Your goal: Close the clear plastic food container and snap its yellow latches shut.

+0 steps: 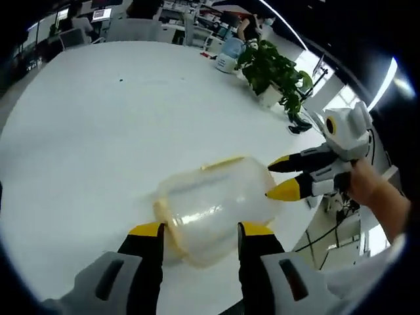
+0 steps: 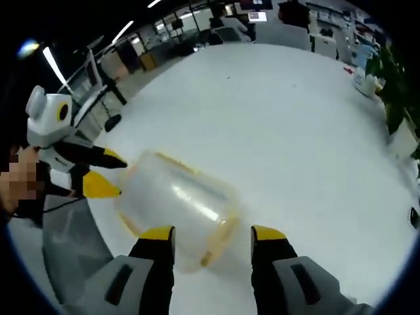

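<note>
Left gripper view: the clear plastic food container (image 1: 216,213) lies on the white table (image 1: 98,131), near the table's edge closest to the person, with a potted plant (image 1: 275,75) at the far edge.
Left gripper (image 1: 200,231): its jaws stand wide on both sides of the container's near end and hold nothing; whether they touch the plastic cannot be told.
Right gripper view: the same container (image 2: 177,210) sits just ahead of the right gripper (image 2: 213,236), on the table (image 2: 295,118).
Right gripper: the jaws are wide apart, nothing between them is gripped.
Latches: a yellow latch (image 1: 223,162) shows along the container's rim; whether it is snapped cannot be told.
Step in hand: probably to steady the container from both ends.
How to do it well: one gripper should hold the body still, and the other should press each latch flat toward the wall, slowly, because the light plastic may slide on the smooth table.
</note>
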Motion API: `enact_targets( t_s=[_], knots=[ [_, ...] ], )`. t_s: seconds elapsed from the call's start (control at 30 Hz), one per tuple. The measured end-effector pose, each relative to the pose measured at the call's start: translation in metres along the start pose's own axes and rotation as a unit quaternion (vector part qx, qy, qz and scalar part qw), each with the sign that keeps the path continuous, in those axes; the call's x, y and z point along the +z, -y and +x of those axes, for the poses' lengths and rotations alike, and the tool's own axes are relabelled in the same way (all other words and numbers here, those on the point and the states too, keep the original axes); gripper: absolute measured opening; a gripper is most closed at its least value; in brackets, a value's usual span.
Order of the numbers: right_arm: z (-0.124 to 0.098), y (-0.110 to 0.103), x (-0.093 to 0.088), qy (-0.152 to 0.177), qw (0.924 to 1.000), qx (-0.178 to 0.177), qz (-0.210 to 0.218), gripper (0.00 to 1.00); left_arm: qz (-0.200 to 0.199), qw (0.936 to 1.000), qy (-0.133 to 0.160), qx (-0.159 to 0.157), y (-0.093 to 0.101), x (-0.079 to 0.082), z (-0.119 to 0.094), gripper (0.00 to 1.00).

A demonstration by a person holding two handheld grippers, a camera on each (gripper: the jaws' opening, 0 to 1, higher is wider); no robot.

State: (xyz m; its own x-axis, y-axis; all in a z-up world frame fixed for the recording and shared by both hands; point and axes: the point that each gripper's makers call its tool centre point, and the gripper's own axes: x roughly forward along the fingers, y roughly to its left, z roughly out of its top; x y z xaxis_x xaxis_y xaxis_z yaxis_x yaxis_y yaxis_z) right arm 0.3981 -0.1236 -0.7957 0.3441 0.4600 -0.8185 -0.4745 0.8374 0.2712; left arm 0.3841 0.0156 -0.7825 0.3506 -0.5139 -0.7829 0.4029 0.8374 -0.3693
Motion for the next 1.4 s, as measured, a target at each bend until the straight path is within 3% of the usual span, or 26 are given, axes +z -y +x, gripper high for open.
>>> enact_targets(
  t_s=[0.3,0.47,0.83,1.0,1.13,1.4],
  knots=[
    [0.007,-0.005,0.0,-0.003,0.9991,0.02,0.038,0.46,-0.023,0.9997,-0.007,0.003,-0.006,-0.005,0.004,0.45],
    [0.008,-0.009,0.001,-0.005,0.9988,0.025,0.041,0.42,0.005,0.9997,-0.015,0.019,-0.013,-0.008,0.006,0.37],
    [0.009,-0.011,-0.001,-0.006,0.9982,0.028,0.052,0.38,0.008,0.9997,-0.018,0.014,-0.011,-0.008,0.007,0.32],
    [0.005,-0.01,-0.003,-0.028,0.9974,0.026,0.062,0.35,0.01,0.999,-0.043,0.011,-0.008,-0.005,0.018,0.27],
    [0.008,-0.013,-0.003,-0.019,0.9973,0.023,0.067,0.36,0.004,0.9994,-0.031,0.011,-0.008,-0.007,0.015,0.27],
    [0.008,-0.014,-0.003,-0.004,0.9958,0.012,0.091,0.37,0.009,0.9991,-0.04,0.005,-0.009,-0.005,0.014,0.28]
  ],
)
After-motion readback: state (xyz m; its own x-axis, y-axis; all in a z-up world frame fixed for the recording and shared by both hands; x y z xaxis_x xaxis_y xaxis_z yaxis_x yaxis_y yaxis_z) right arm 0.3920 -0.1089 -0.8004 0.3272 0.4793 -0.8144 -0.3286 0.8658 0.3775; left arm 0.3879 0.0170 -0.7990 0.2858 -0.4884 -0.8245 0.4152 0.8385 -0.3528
